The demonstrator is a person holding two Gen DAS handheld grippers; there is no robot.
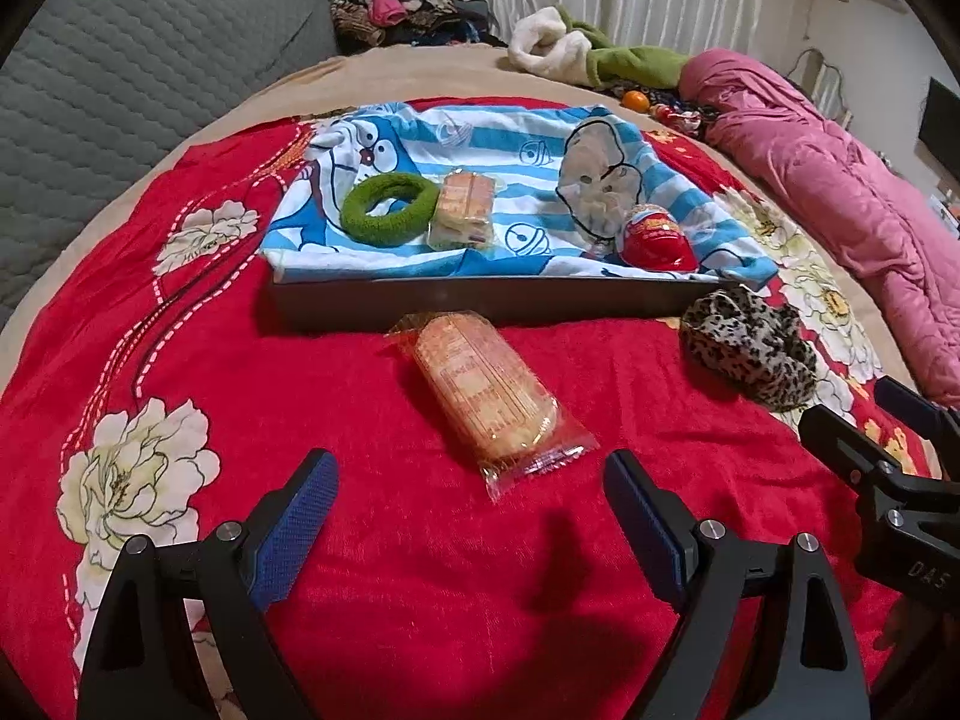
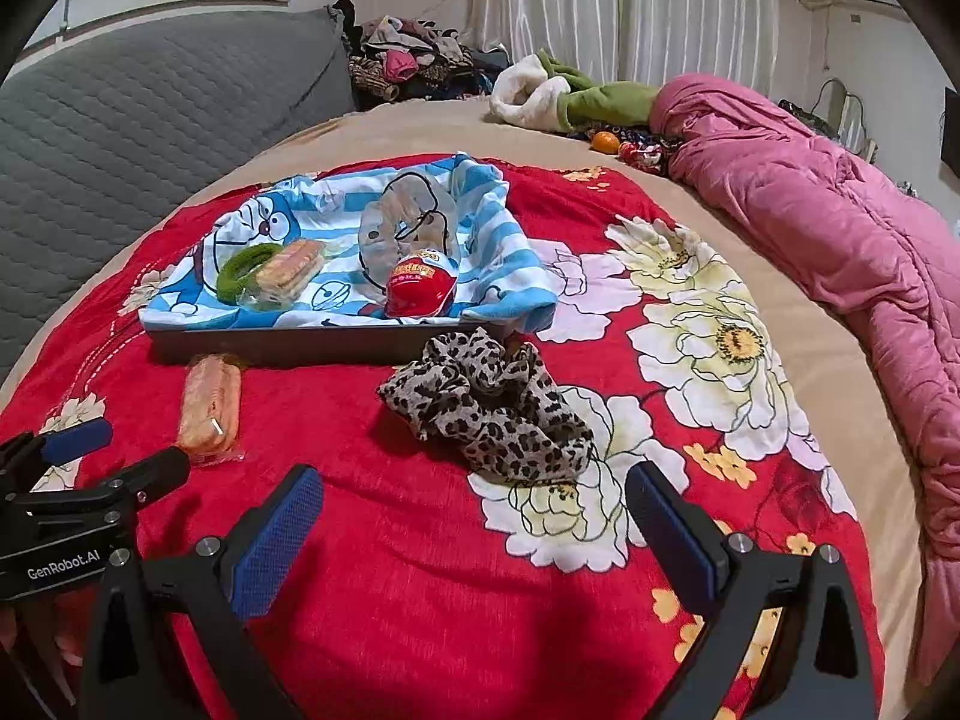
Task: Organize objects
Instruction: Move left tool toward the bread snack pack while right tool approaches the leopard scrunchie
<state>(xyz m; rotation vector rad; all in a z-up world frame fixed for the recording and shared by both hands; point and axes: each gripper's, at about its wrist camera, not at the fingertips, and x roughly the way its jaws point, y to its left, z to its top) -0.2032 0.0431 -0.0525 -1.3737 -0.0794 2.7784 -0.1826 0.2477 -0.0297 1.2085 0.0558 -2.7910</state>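
My left gripper (image 1: 468,516) and right gripper (image 2: 474,522) both hover with jaws apart, holding nothing. A wrapped biscuit pack (image 1: 486,390) and leopard scrunchie (image 2: 492,402) lie on the red blanket (image 1: 390,588) beside the tray's (image 1: 480,300) front edge.

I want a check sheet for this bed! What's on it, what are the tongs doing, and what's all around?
Surface: red flowered blanket over a beige bed.
Job's things: dark tray lined with a Doraemon towel, holding a green scrunchie, a wrapped snack, a grey scrunchie and a red chocolate egg. Outside the tray: snack packet, leopard scrunchie.
Clutter: pink quilt, green-and-white garment, orange, clothes pile.
Tongs: left tongs open, empty; right tongs open, empty.
Cables: nothing seen.
Surroundings: grey headboard, curtains.
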